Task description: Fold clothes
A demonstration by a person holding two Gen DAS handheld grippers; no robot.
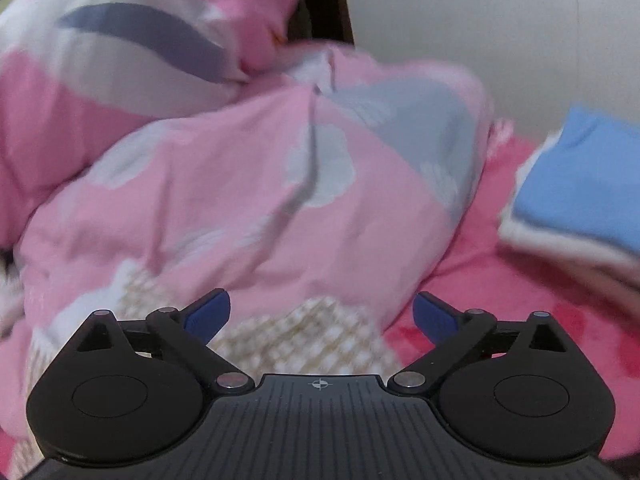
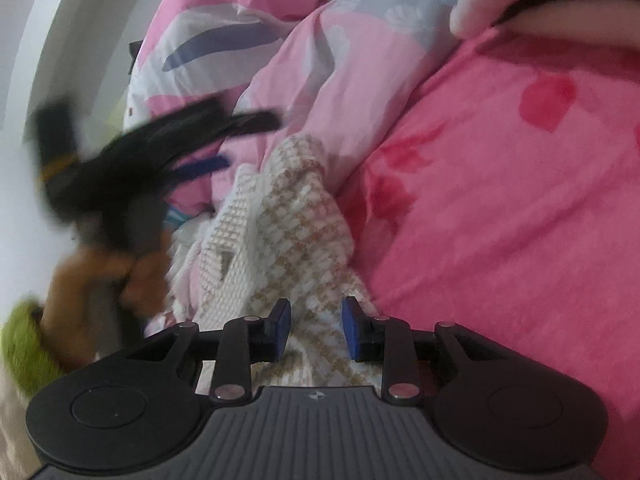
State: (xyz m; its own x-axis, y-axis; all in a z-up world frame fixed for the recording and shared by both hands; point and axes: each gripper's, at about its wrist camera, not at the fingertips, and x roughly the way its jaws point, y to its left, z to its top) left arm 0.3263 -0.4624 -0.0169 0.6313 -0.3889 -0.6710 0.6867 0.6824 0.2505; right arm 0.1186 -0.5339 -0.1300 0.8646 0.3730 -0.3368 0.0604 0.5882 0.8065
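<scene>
A beige-and-white houndstooth knit garment (image 2: pixel 296 216) lies bunched on the bed against a pink quilt. My right gripper (image 2: pixel 316 330) has its jaws drawn close on a ridge of this knit, and the fabric fills the gap between the blue pads. In the left wrist view my left gripper (image 1: pixel 322 316) stands wide open just above the same garment (image 1: pixel 312 332), with nothing between its fingers. The right wrist view also catches the left gripper (image 2: pixel 168 148) as a dark blur, held by a hand (image 2: pixel 88 280) in a green sleeve.
A puffy pink quilt (image 1: pixel 224 184) with cloud and grey patches rises behind the garment. A bright pink sheet (image 2: pixel 500 220) covers the bed to the right. A folded blue and white cloth (image 1: pixel 580 188) lies at the right edge. A pale wall (image 1: pixel 480 20) stands behind.
</scene>
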